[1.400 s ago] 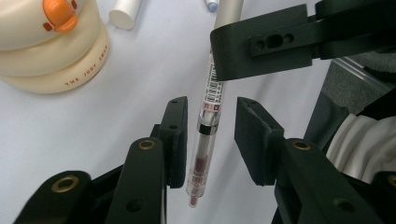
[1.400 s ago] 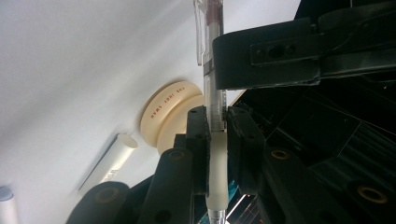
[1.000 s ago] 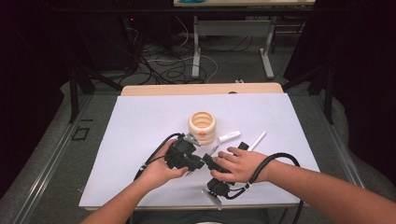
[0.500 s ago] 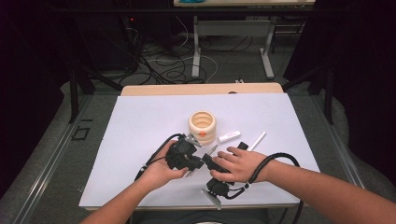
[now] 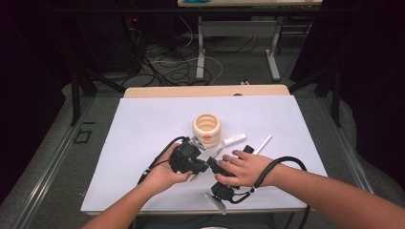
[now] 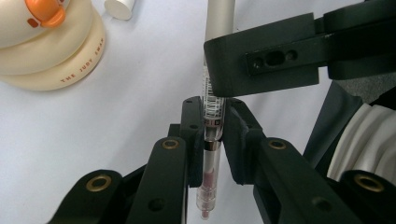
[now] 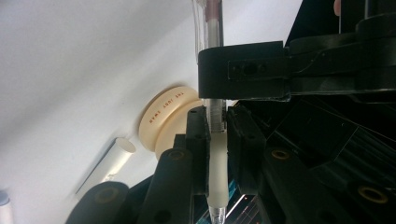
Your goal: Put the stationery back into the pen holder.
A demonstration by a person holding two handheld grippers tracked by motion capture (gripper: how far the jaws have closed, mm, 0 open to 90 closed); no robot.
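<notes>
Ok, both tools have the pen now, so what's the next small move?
Probably pull the two tools straight apart along the pen. The left tool clamps its clear barrel end, the right tool its white end, so it looks set to come apart.

A slim pen (image 6: 211,135) with a clear barrel showing reddish ink at one end and a pale grey sleeve at the other is pinched between two pairs of black jaws, held above the white table just beside the cream ribbed holder.
</notes>
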